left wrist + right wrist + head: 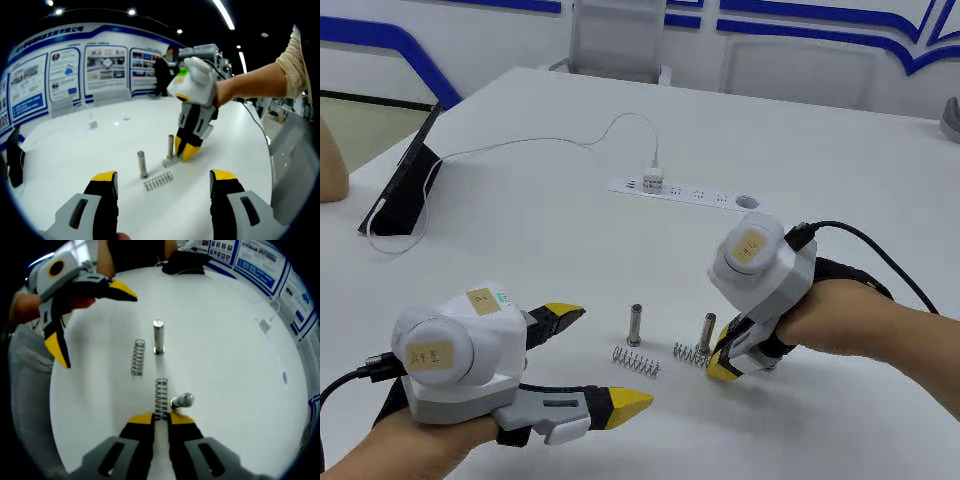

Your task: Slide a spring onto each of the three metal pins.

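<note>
Two upright metal pins [635,325] [706,332] stand on the white table. One spring [636,361] lies flat in front of the left pin. My right gripper [725,366] points down at the table, shut on the end of a second spring [690,352], which lies beside the right pin. In the right gripper view the held spring [160,397] runs out from my closed right gripper [161,418], next to the near pin [182,401]. My left gripper [600,357] hovers open at the lower left, apart from the loose spring [158,181] and the pin [142,164].
A white power strip [685,192] with a plugged-in adapter [653,180] and cable lies beyond the pins. A dark tablet [405,185] leans at the left table edge. A chair [617,40] stands at the far side. A person [165,72] stands in the background.
</note>
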Demonstrator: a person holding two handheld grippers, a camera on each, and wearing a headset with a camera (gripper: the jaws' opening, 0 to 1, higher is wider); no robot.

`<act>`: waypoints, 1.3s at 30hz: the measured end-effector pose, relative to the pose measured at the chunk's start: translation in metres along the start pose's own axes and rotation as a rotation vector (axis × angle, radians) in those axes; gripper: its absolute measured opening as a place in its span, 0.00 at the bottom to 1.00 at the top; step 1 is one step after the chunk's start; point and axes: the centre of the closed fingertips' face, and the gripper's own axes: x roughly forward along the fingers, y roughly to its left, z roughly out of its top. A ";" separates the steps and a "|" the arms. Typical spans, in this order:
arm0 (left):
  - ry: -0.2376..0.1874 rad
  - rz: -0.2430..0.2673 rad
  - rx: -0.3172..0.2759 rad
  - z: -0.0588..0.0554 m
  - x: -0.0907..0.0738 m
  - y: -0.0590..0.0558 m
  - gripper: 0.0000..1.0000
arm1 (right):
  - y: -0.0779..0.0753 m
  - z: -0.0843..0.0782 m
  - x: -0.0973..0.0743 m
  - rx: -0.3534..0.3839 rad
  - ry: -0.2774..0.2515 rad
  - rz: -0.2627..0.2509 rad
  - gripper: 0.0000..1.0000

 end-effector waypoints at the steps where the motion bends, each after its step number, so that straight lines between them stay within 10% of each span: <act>1: 0.001 0.000 0.000 0.000 0.000 0.000 0.76 | 0.000 0.000 0.000 -0.003 -0.003 -0.001 0.12; 20: 0.014 -0.046 0.018 -0.006 0.001 -0.018 0.67 | 0.029 0.006 -0.034 -0.112 -0.023 0.042 0.11; 39: -0.033 -0.177 0.153 0.014 0.020 -0.054 0.28 | 0.058 0.024 -0.054 -0.321 -0.005 0.103 0.12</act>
